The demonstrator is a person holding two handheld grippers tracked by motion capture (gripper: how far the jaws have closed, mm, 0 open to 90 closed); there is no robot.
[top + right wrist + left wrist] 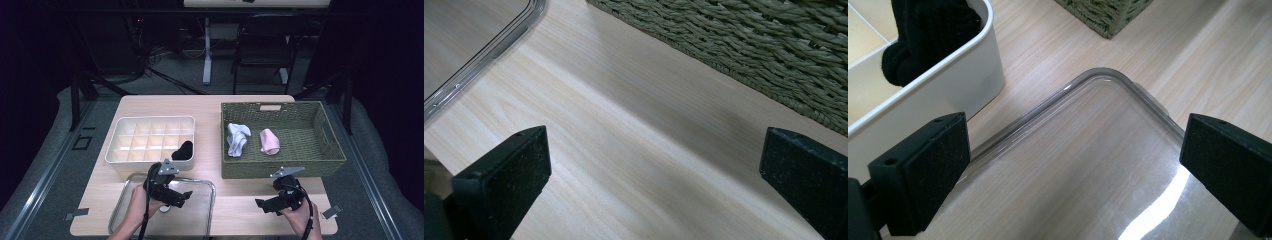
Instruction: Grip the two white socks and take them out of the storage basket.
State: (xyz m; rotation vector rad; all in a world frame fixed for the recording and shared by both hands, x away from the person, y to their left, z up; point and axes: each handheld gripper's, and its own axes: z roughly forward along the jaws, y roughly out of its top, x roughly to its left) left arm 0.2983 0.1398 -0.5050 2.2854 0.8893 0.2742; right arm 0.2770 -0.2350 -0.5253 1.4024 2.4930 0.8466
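**A:** What are the two grippers doing, taking the wicker basket (300, 165) as the landmark?

**B:** The left gripper (181, 198) is hovering to the left of the basket's front-left corner, above the clear plastic lid (200, 217), which is lying flat on the wooden table (240, 210). Its jaws are standing wide apart with nothing between them; in the left gripper view the lid's rounded corner (1108, 75) is showing between the two black pads. The right gripper (264, 204) is hanging just in front of the basket's front wall, jaws likewise spread apart and gripping nothing, with bare table beneath them (649, 165).

**A:** Where are the socks lying?

**B:** A white sock (237, 139) and a rolled pink sock (270, 141) are resting inside the basket, on its left half, near each other but apart. A black sock (183, 150) is sitting left of the basket, in the front-right compartment of the white divided organizer box (150, 122).

**A:** How is that box sitting relative to the basket?

**B:** It is standing beside the basket's left wall, apart from it, with the lid just in front of it.
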